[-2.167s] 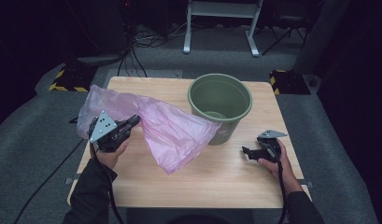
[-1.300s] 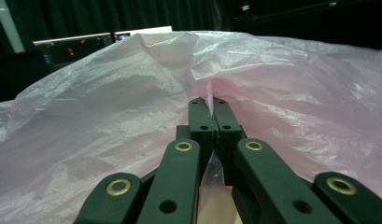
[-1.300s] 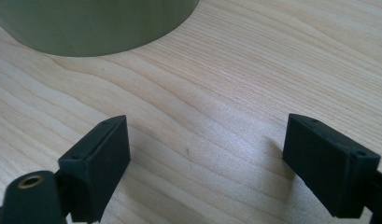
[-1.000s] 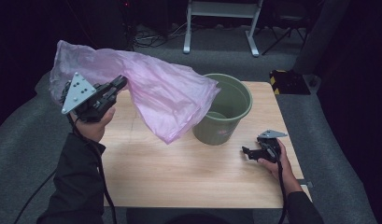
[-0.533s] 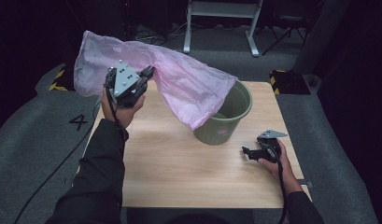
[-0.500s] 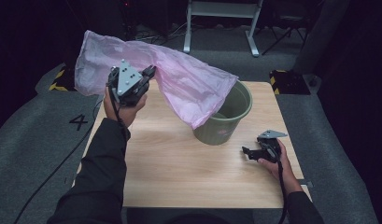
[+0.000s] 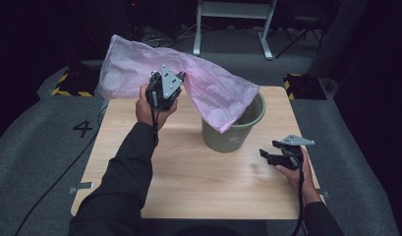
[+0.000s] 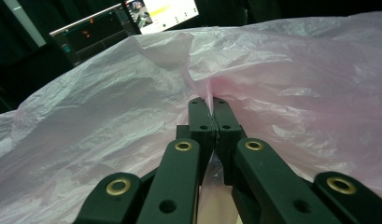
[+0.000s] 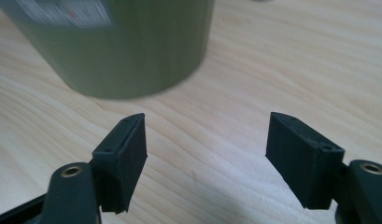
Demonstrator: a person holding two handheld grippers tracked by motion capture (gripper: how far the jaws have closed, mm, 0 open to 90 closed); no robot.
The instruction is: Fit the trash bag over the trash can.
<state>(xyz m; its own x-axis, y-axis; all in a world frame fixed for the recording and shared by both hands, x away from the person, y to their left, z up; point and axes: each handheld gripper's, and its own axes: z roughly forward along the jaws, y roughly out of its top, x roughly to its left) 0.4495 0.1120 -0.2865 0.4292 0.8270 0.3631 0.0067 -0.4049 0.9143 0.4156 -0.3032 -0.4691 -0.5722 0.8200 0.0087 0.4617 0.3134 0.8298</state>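
A thin pink plastic bag [image 7: 208,83] hangs in the air, its lower end draped over the near rim of a green bucket [image 7: 238,132] standing on the wooden table [image 7: 188,172]. My left gripper [image 7: 181,76] is raised above the table's far left and is shut on a fold of the pink bag [image 8: 132,107]; in the left gripper view the jaws pinch the film at my left gripper [image 8: 212,100]. My right gripper [image 7: 263,153] rests low at the right, open, pointing at the bucket [image 9: 118,46], with bare wood between its fingers at my right gripper [image 9: 205,144].
Grey carpet surrounds the table, with a floor number "4" [image 7: 84,129] at the left. Yellow-black striped blocks [image 7: 71,83] sit beyond the far corners. A white frame stand [image 7: 233,19] and cables lie behind. Monitors [image 8: 128,18] glow in the left gripper view.
My left gripper lifted the pink bag off the table and carried it rightward, so its lower end now drapes on the bucket. The right gripper has stayed still.
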